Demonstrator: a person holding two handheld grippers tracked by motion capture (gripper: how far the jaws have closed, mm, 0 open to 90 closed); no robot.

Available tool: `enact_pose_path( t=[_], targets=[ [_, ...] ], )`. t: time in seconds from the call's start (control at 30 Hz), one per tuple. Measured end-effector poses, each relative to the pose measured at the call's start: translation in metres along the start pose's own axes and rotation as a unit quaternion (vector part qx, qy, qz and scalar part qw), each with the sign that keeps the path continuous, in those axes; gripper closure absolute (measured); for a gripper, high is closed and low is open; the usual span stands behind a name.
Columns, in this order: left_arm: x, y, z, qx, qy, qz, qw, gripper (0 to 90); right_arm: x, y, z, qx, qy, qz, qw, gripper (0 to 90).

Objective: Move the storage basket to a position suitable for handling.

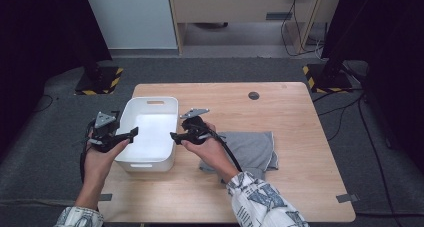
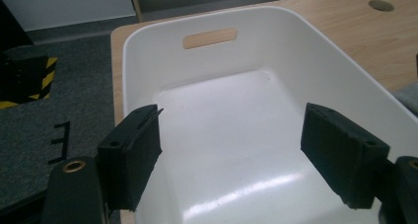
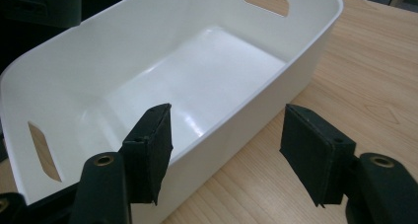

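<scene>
Both grippers, L (image 1: 134,132) & R (image 1: 173,135), jaws apart, flank empty white bin (image 1: 150,163); folded grey cloth (image 1: 250,149) lies beside it on table (image 1: 300,137), nothing gripped yet.

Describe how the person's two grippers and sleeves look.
Both the left gripper and the right gripper are black, each topped by a grey three-cornered plate, with two flat, blocky black jaws. A black cable trails from the right one. The sleeves are pale with a dark blue-grey print.
</scene>
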State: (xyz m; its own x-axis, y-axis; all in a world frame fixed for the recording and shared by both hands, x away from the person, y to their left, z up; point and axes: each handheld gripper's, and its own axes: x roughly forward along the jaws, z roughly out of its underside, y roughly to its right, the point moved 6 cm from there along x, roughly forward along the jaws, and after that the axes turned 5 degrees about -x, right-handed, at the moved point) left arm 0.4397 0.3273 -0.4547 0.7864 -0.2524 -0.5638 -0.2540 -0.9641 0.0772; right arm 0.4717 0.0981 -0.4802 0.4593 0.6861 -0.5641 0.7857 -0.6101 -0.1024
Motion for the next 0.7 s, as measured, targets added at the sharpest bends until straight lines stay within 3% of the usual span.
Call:
enact_pose_path(
  t=[0.17, 0.27, 0.47, 0.7],
  targets=[
    [0.001, -0.006, 0.005, 0.003, -0.006, -0.013, 0.9999, 23.6, 0.005, -0.003, -0.001, -0.005, 0.002, 0.011, 0.9999, 36.2],
    [0.001, -0.009, 0.005, -0.012, 0.001, -0.011, 0.9999, 23.8, 0.008, -0.004, 0.001, -0.004, -0.001, 0.013, 0.9999, 35.0],
    [0.001, -0.016, 0.008, -0.008, 0.0, -0.02, 0.9998, 24.4, 0.016, -0.007, 0.004, -0.002, -0.012, 0.016, 0.9998, 33.4],
    [0.001, -0.028, 0.015, -0.023, -0.003, -0.029, 0.9993, 27.2, 0.024, -0.006, 0.009, 0.0, -0.025, 0.02, 0.9995, 33.1]
  ],
)
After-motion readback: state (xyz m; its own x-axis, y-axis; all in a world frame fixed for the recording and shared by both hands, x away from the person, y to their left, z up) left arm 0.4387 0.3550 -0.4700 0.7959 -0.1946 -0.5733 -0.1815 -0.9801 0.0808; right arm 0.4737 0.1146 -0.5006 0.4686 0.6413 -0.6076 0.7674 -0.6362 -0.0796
